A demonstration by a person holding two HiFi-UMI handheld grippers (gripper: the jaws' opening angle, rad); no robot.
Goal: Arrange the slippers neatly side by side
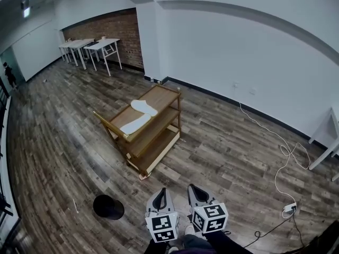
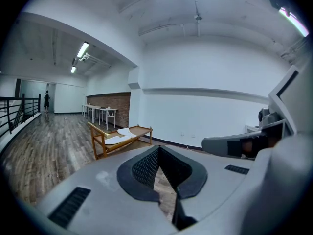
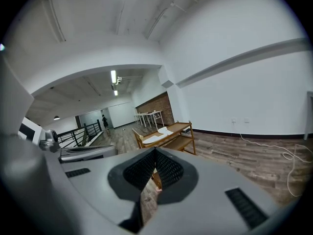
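Note:
Two white slippers lie on the top shelf of a wooden three-tier cart (image 1: 165, 96) in the middle of the room. One slipper (image 1: 144, 107) sits nearer the wall, the other (image 1: 135, 124) nearer the cart's left end, angled to each other and touching at one end. The left gripper view shows the pair as slipper (image 2: 127, 131) and slipper (image 2: 115, 140); the right gripper view shows the same slipper (image 3: 164, 130) and slipper (image 3: 152, 139). My left gripper (image 1: 162, 190) and right gripper (image 1: 192, 187) are side by side, well short of the cart, both shut and holding nothing.
A black round object (image 1: 108, 207) lies on the wood floor to the left of the grippers. A white cable (image 1: 280, 157) runs to a plug (image 1: 289, 208) at the right. White tables (image 1: 90, 45) stand by the brick wall, and a person (image 1: 9, 74) is far off at the left.

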